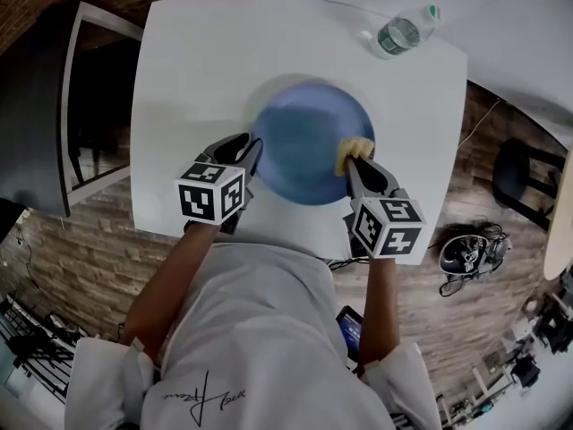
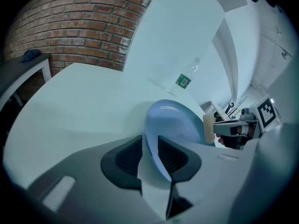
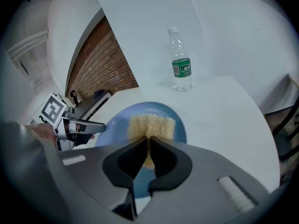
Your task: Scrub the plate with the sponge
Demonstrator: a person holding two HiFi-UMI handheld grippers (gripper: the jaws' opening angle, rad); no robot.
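Plate [image 1: 304,137] sits mid-table [image 1: 188,79], and I see my left gripper [image 1: 252,154] clamped on its left rim. My right gripper [image 1: 356,163] pinches the sponge [image 1: 351,150], which rests on the plate's right edge.

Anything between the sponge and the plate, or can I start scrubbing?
Nothing visible. The right gripper holds the sponge over the plate's right side; the bottle stands apart at the table's far corner.
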